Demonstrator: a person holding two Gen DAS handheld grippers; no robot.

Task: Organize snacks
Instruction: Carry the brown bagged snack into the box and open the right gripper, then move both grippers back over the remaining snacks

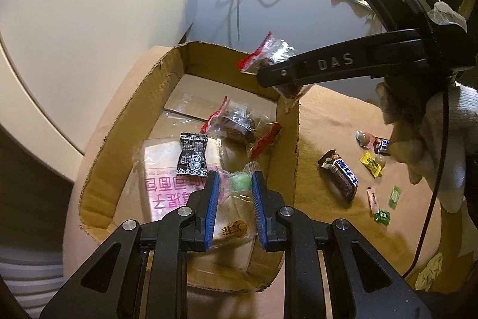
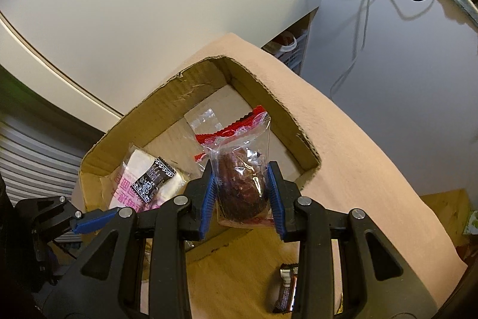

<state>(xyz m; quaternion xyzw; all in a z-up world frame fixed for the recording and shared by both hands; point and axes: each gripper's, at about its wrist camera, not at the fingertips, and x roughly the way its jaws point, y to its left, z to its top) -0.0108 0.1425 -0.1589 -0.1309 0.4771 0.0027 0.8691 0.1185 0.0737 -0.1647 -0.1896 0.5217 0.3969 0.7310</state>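
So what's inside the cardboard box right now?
Inside the cardboard box: a black candy on a bread packet with pink print, and a red-edged clear packet of something dark. What lies under the bread packet is covered.

Chocolate bar [image 2: 286, 289] half hidden behind right claw arm; small candies [image 1: 385, 216] — print unreadable.

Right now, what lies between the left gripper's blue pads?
A green candy in a clear pink-edged wrapper sits clamped between the left gripper pads, over the cardboard box; left wrist view shows it.

Rough corrugated cardboard box [image 1: 286, 139], glossy clear plastic wrapper [image 2: 239, 163], matt felt-like tablecloth [image 1: 343, 115]
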